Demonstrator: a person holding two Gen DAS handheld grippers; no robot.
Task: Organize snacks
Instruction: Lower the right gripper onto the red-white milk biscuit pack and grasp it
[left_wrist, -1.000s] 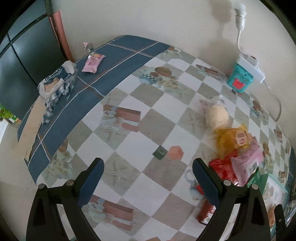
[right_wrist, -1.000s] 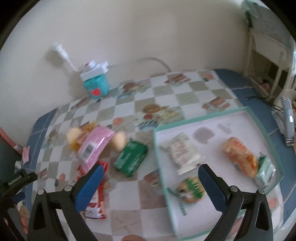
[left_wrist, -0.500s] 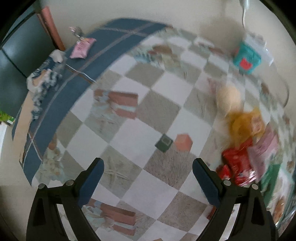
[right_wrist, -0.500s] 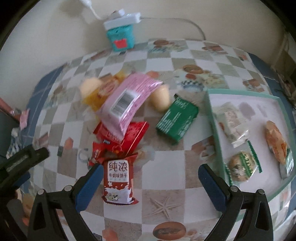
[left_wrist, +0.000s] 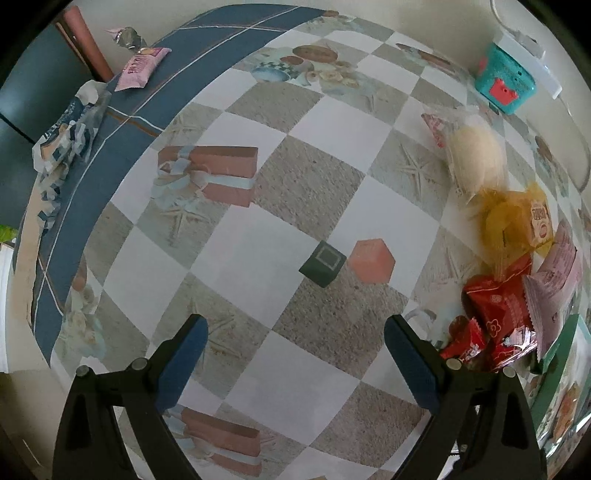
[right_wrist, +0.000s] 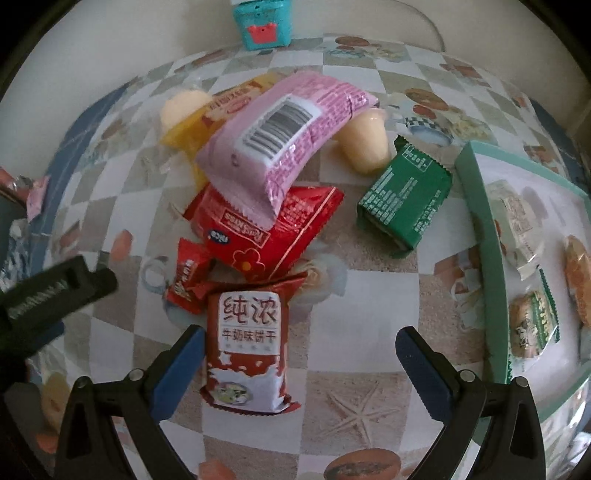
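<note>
The right tongs hang wide over the red-and-white biscuit packet at lower centre, apparently lining up a pick for the green tray at right. Next: lower, then close. The left tongs gape empty above the desk.

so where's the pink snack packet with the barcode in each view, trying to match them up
Left wrist: the pink packet sits at the far right edge, above the big red packet.
Right wrist: it lies at upper centre, barcode up, resting across the top of the pile and overlapping the big red packet.
Shared landmark: the teal box against the wall.
</note>
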